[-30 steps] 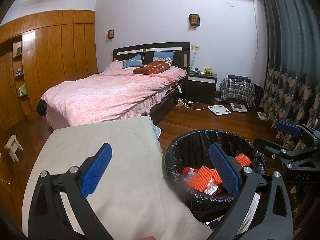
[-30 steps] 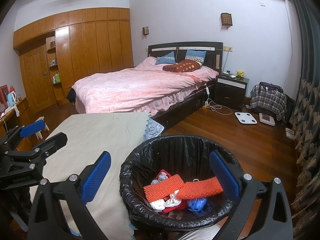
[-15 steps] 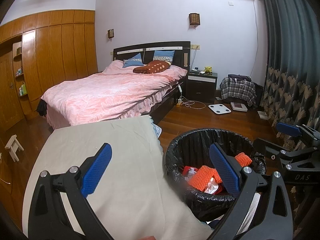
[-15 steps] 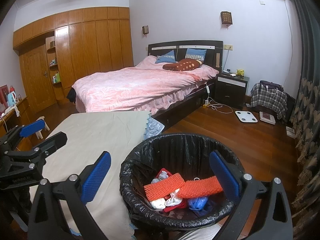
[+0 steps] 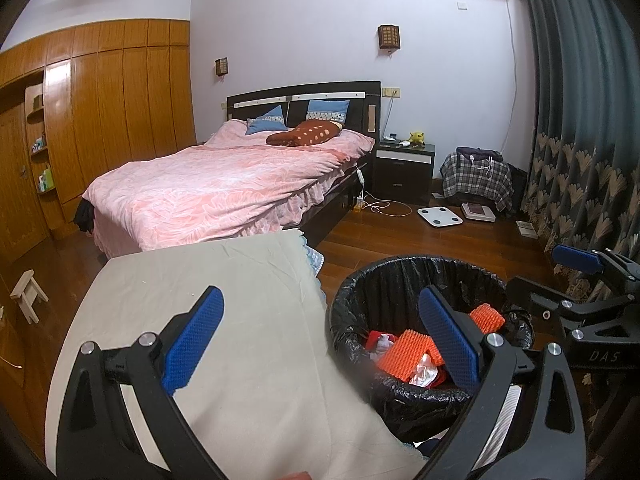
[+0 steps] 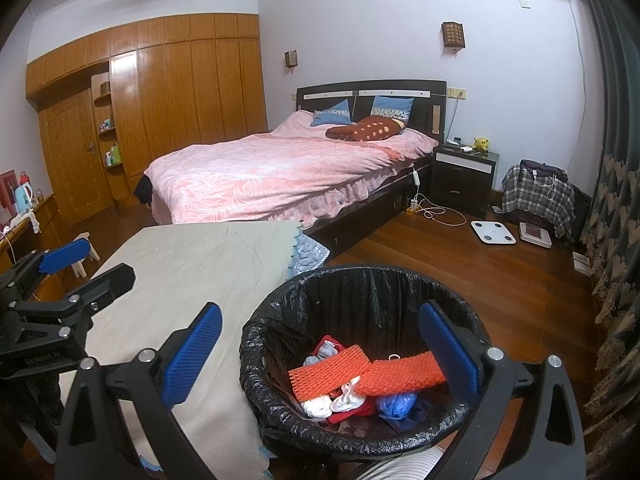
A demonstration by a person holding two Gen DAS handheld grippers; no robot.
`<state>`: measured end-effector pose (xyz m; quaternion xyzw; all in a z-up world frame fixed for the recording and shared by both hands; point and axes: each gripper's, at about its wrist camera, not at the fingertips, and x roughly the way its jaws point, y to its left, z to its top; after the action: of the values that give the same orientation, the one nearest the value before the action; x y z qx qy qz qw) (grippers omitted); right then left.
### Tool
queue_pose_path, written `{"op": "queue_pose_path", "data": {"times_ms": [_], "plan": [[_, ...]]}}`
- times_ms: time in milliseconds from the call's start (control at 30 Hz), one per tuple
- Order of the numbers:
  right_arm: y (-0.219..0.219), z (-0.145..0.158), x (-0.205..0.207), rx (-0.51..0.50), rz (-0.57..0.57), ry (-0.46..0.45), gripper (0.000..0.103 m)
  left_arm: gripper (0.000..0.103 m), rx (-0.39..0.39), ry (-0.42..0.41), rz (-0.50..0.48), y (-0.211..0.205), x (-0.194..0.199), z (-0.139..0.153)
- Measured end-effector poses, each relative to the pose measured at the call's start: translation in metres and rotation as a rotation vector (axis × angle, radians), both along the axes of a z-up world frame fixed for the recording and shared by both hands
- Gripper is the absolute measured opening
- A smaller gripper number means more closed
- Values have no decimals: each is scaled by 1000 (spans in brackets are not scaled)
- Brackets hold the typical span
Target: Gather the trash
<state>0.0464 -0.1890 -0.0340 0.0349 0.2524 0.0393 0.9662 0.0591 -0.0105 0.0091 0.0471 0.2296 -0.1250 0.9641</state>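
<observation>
A black-lined trash bin [image 6: 280,320] stands on the floor right of a cloth-covered table [image 6: 192,272]. It holds orange foam netting [image 6: 332,370], white and blue wrappers and red scraps. It also shows in the left wrist view [image 5: 384,280], with the netting [image 5: 412,354]. My right gripper [image 6: 320,352] is open and empty above the bin's near rim. My left gripper [image 5: 320,340] is open and empty over the table's right edge [image 5: 224,280]. Each gripper shows in the other's view, the right [image 5: 576,260] and the left [image 6: 64,260].
A pink bed [image 6: 280,176] stands behind the table. A nightstand [image 6: 464,176], white scales [image 6: 492,232] and a plaid-covered pile [image 6: 536,196] line the far wall. Curtains [image 6: 616,200] hang at the right. A small wooden stool [image 5: 28,292] stands at the left.
Both views have crept very slightly; the bin sits marginally higher in frame. Both grippers stay open and empty.
</observation>
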Motion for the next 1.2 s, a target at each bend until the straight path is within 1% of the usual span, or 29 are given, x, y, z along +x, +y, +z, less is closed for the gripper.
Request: {"op": "queue_pose_path", "data": {"times_ms": [733, 833, 1200], "plan": [[0, -1, 0, 0, 0, 1, 97, 95, 1, 1, 1, -3, 0, -2], [1, -5, 0, 0, -1, 4, 97, 95, 1, 2, 2, -3, 0, -2], [2, -6, 1, 1, -1, 6, 97, 95, 0, 6, 3, -3, -2, -9]]}}
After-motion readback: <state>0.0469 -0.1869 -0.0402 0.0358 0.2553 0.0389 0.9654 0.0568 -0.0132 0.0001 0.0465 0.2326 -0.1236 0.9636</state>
